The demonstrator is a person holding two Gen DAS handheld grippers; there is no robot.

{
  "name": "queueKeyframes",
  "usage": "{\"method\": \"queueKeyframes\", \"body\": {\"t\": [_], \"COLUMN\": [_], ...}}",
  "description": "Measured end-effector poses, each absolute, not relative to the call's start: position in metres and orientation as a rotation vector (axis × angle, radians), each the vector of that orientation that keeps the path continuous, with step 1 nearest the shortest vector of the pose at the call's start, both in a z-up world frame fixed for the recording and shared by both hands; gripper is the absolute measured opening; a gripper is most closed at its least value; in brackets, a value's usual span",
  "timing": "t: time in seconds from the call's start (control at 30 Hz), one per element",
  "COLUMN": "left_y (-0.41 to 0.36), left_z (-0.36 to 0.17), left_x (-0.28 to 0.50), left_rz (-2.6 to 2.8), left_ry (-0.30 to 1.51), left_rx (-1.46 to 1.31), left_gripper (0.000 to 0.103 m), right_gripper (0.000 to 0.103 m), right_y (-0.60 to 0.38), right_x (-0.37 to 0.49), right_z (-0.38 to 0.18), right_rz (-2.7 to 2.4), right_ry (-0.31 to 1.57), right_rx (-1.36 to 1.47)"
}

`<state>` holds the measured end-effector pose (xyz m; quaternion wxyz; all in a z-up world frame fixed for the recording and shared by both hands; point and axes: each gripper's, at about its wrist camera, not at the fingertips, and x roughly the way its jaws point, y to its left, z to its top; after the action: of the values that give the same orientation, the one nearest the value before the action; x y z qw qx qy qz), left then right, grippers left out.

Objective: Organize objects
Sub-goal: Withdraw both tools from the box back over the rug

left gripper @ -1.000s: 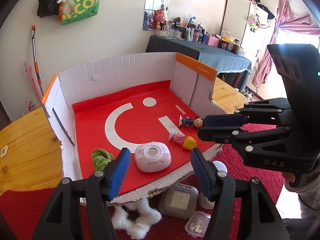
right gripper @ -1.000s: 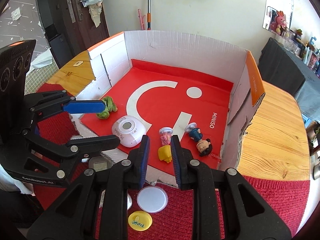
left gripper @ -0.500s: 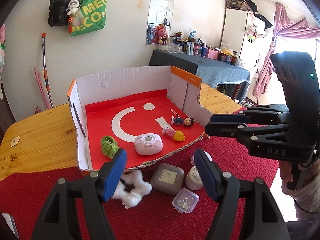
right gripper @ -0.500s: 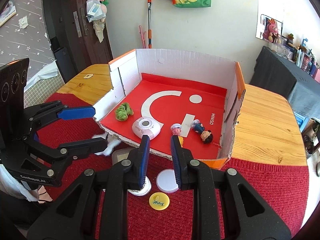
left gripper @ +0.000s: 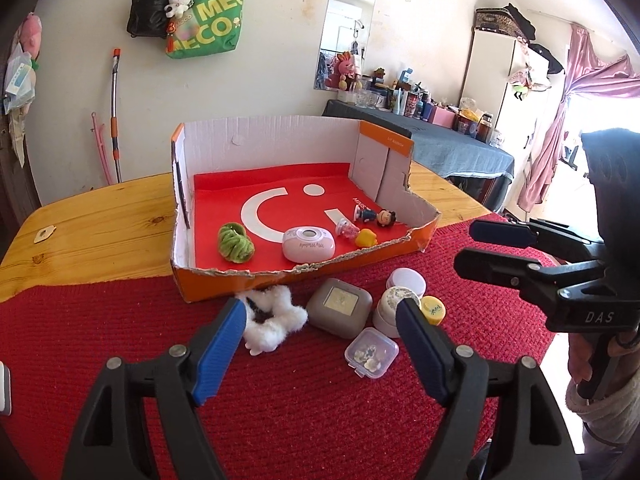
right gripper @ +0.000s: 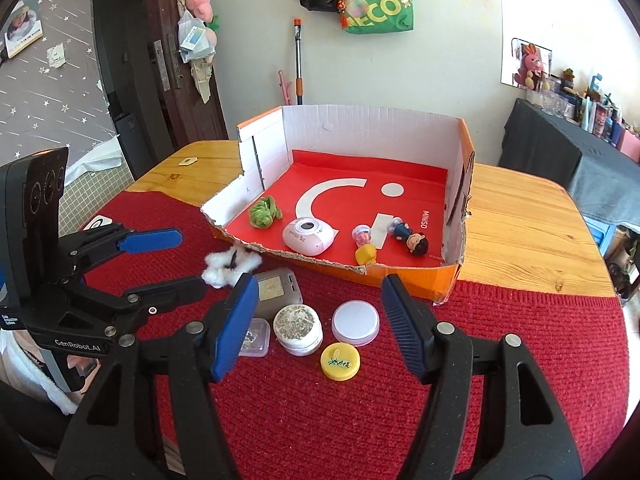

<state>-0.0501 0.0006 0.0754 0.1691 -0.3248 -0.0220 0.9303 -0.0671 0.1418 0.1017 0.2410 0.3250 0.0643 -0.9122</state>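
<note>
A torn cardboard box [left gripper: 188,280] [right gripper: 448,280] with a red floor holds a green scrunchie [left gripper: 235,244] [right gripper: 264,211], a pink round device [left gripper: 308,243] [right gripper: 307,236] and small figurines [left gripper: 376,217] [right gripper: 410,236]. In front of it on the red mat lie a white fluffy clip [left gripper: 272,318] [right gripper: 228,266], a grey case [left gripper: 340,307] [right gripper: 276,286], a small clear box [left gripper: 371,353] [right gripper: 256,336], a glitter jar [left gripper: 394,304] [right gripper: 299,328], a white lid [right gripper: 355,322] and a yellow cap [right gripper: 340,361]. My left gripper [left gripper: 322,344] and right gripper [right gripper: 316,320] are open and empty above these.
The wooden table [left gripper: 100,224] [right gripper: 528,232] extends on both sides of the box. The red knitted mat [left gripper: 300,408] covers the near part. A dark-clothed side table [left gripper: 452,152] with bottles stands behind at right. A door [right gripper: 132,60] is at left.
Both grippers pulled back from over the box to above the mat. The right gripper's jaws opened from nearly shut to wide.
</note>
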Motion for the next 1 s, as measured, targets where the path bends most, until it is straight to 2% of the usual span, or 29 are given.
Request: {"method": "queueKeyframes", "body": {"t": [0.13,0.2,0.47,0.57,1.0], "left_y": [-0.001,-0.001,0.000,-0.001,-0.008], "left_z": [0.073,0.071,0.061,0.054,0.032], "left_x": [-0.042,-0.037,-0.027,-0.025,-0.030], "left_rz": [2.662,2.671,2.701,2.709,2.706], "left_ry": [-0.074,-0.077,-0.066,-0.077,-0.114], "left_rx": [-0.914,-0.910,-0.916,-0.932,-1.043], "left_gripper": [0.084,0.086,0.095,0.100,0.103], "right_gripper": [0.065,0.073,0.082,0.083,0.083], "right_y": [0.144,0.146,0.152,0.153,0.159], "right_x": [-0.055,-0.050,-0.039,-0.040,-0.049], "right_z": [0.097,0.095,0.081,0.072,0.041], "right_rz": [-2.515,-2.523,-2.561,-2.569,-2.569], "right_ry": [0.170,0.164,0.142,0.142,0.115], "right_rx": [0.870,0.862,0.859,0.881,0.998]}}
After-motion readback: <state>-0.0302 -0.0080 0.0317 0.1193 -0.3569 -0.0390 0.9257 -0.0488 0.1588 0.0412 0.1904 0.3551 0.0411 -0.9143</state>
